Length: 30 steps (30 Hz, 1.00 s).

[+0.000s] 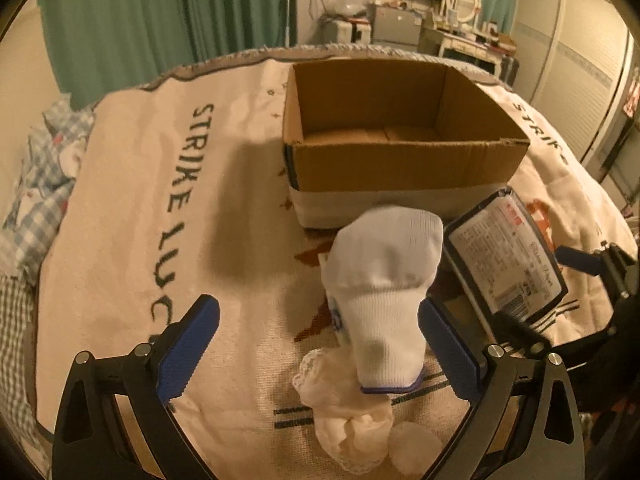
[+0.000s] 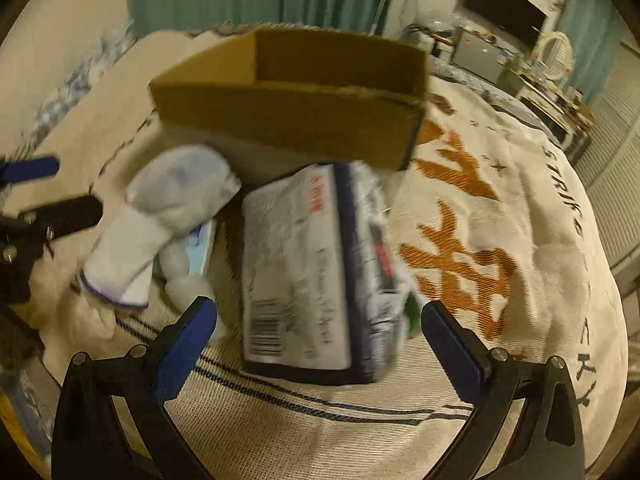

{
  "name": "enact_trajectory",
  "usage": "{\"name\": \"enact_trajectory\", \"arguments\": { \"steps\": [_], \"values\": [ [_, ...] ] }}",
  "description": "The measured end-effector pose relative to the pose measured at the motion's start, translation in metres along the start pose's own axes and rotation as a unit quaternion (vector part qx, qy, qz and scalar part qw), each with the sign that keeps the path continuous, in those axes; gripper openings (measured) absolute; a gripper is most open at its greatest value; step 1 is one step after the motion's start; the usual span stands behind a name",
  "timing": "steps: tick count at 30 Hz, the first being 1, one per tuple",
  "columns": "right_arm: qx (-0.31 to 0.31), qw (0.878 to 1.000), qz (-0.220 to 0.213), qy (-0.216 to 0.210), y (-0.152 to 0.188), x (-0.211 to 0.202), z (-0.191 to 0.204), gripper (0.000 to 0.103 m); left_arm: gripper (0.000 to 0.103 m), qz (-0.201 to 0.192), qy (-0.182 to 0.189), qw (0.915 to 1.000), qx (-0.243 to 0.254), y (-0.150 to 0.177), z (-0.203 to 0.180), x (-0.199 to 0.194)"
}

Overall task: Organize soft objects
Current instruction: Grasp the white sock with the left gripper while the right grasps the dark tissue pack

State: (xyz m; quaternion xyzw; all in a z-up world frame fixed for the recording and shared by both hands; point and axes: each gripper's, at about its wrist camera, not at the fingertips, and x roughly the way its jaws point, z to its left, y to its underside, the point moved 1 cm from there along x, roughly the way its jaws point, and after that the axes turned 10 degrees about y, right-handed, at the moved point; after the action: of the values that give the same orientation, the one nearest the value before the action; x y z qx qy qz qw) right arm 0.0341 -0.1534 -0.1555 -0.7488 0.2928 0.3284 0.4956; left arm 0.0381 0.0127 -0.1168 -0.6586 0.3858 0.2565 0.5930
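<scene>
A bed (image 1: 120, 208) under a cream lettered blanket carried everything. The left tongs (image 1: 320, 344) stood wide around a white sock (image 1: 384, 280), which lay over a pale lacy cloth (image 1: 348, 428). Behind it, toward the bed's far edge, sat an open cardboard box (image 1: 400, 160). The right tongs (image 2: 320, 344) stood wide about a printed packet (image 2: 304, 272), gripping nothing.

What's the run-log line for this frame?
left gripper: open, at white sock | right gripper: open, at tissue pack | cardboard box: empty
</scene>
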Motion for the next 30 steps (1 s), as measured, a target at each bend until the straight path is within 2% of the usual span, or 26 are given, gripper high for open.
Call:
{"name": "enact_trajectory", "arguments": {
  "steps": [4, 6, 11, 14, 17, 19, 20, 21, 22, 24, 27, 30],
  "values": [
    [-0.029, 1.000, 0.000, 0.004, 0.005, 0.013, 0.009, 0.100, 0.100, 0.011, 0.007, 0.9999, 0.011, -0.001, -0.007, 0.010],
    [-0.033, 0.999, 0.009, 0.008, 0.008, 0.019, 0.006, 0.092, 0.096, 0.019, 0.012, 0.9995, 0.023, 0.001, -0.014, 0.014],
    [-0.020, 1.000, 0.010, -0.020, 0.007, 0.016, -0.009, 0.069, 0.096, 0.031, 0.019, 0.9987, 0.035, -0.003, -0.024, 0.028],
    [-0.009, 0.999, 0.005, -0.045, 0.008, 0.010, -0.020, 0.062, 0.096, 0.023, 0.016, 0.9992, 0.029, -0.010, -0.024, 0.035],
    [-0.005, 0.998, -0.001, -0.058, 0.007, 0.003, -0.029, 0.059, 0.096, 0.023, 0.019, 0.9992, 0.027, -0.015, -0.024, 0.047],
    [-0.002, 0.998, -0.006, -0.063, 0.007, -0.004, -0.032, 0.059, 0.087, 0.035, 0.012, 0.9990, 0.027, -0.015, -0.023, 0.060],
    [-0.001, 0.998, -0.009, -0.066, 0.007, -0.007, -0.034, 0.059, 0.074, 0.044, 0.013, 0.9987, 0.023, -0.012, -0.022, 0.065],
    [-0.001, 0.998, -0.011, -0.068, 0.006, -0.009, -0.034, 0.059, 0.068, 0.056, 0.018, 0.9982, 0.016, -0.011, -0.020, 0.070],
    [-0.001, 0.998, -0.012, -0.069, 0.006, -0.013, -0.031, 0.059, 0.068, 0.058, 0.020, 0.9981, 0.009, -0.009, -0.018, 0.073],
    [0.000, 0.997, -0.014, -0.074, 0.004, -0.015, -0.030, 0.058, 0.058, 0.050, 0.023, 0.9983, 0.020, -0.007, -0.019, 0.069],
    [0.000, 0.997, -0.021, -0.078, 0.002, -0.021, -0.032, 0.058, 0.050, 0.047, 0.036, 0.9980, 0.022, -0.008, -0.016, 0.058],
    [0.000, 0.997, -0.037, -0.072, -0.006, -0.037, -0.042, 0.058, 0.049, 0.042, 0.061, 0.9973, 0.003, -0.014, -0.011, 0.035]
  ]
}}
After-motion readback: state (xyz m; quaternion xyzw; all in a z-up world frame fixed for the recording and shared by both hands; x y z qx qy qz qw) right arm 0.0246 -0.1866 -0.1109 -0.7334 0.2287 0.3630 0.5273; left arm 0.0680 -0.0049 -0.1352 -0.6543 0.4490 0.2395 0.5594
